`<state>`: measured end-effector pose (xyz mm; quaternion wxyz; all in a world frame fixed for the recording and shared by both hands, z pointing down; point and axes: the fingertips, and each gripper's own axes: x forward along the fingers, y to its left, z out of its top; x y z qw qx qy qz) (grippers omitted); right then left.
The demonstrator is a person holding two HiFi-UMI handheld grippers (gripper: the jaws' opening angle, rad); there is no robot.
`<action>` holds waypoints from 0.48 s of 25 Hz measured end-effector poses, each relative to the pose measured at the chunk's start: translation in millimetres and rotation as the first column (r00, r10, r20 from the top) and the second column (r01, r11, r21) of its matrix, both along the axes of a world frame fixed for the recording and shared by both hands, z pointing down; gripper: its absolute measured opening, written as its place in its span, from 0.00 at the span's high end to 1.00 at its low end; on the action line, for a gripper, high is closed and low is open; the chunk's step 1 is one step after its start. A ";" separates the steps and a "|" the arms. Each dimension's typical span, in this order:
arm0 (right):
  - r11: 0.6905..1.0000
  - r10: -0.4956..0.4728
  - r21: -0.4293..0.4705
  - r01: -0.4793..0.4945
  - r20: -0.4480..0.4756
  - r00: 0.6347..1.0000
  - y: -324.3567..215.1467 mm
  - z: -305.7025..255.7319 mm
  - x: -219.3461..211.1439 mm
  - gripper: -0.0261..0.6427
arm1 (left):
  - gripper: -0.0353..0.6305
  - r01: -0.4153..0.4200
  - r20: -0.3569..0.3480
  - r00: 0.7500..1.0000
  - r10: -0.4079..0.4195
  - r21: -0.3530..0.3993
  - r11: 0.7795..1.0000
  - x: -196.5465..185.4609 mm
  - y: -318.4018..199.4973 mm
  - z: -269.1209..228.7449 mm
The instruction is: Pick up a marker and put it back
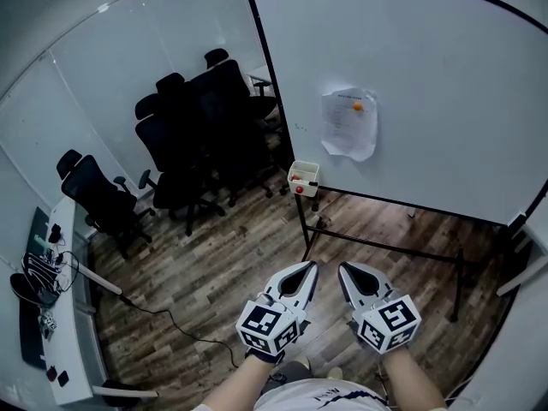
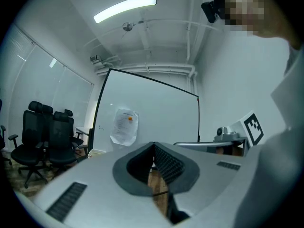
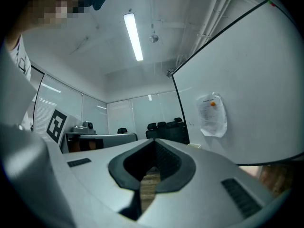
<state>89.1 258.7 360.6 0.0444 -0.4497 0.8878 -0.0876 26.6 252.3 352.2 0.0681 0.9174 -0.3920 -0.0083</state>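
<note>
Left gripper (image 1: 312, 266): smooth grey moulded shell tapering to a point, held low over the floor. Its jaws are together at the tips, their dark ribbed pads (image 2: 167, 161) meeting. Only floor shows through the teardrop gap behind them.
Right gripper (image 1: 343, 269): same grey shell and shape, just beside the left one and about level with it. Its jaws are also together, ribbed black pads (image 3: 166, 158) touching at the tips, with nothing but floor planks seen through the gap.
Marker cubes: one white cube with black square patterns sits at the rear of each gripper (image 1: 270, 325) (image 1: 390, 322).
Tray (image 1: 304, 178): small white open box with rounded corners, fixed at the lower left corner of the whiteboard, well ahead of both grippers.
Task item: a small red item (image 1: 297, 178) lies inside the tray. It is too small to confirm as a marker.
Whiteboard (image 1: 428, 58): large, glossy white panel in a thin black frame, upright on a black tubular stand (image 1: 377, 247).
Paper sheet (image 1: 348, 123): white, printed, crumpled at its lower edge, pinned to the board by a round orange magnet (image 1: 357, 106).
Floor (image 1: 214, 255): wood-grain planks in mixed brown and grey, matt.
Chairs (image 1: 197, 118): black padded office chairs on castors, grouped left of the board.
Desk (image 1: 73, 332): white flat top at the far left, carrying a tangle of cables (image 1: 38, 272).
Floor cable (image 1: 171, 319): thin, black, curving across the planks.
</note>
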 end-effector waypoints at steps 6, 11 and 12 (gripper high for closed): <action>1.000 0.000 -0.019 0.000 0.003 1.000 -28.8 8.3 -2.7 0.94 | 0.93 0.005 -0.003 1.000 -0.005 -0.004 1.000 -5.4 -27.3 5.8; 1.000 -0.003 -0.030 0.003 -0.006 1.000 -72.3 16.1 -15.3 0.94 | 0.93 0.002 0.003 1.000 -0.002 -0.005 1.000 -17.5 -73.7 16.4; 0.999 -0.003 -0.034 0.003 -0.011 1.000 -83.5 18.2 -18.5 0.94 | 0.93 0.000 0.006 1.000 0.000 -0.004 1.000 -20.0 -85.1 18.2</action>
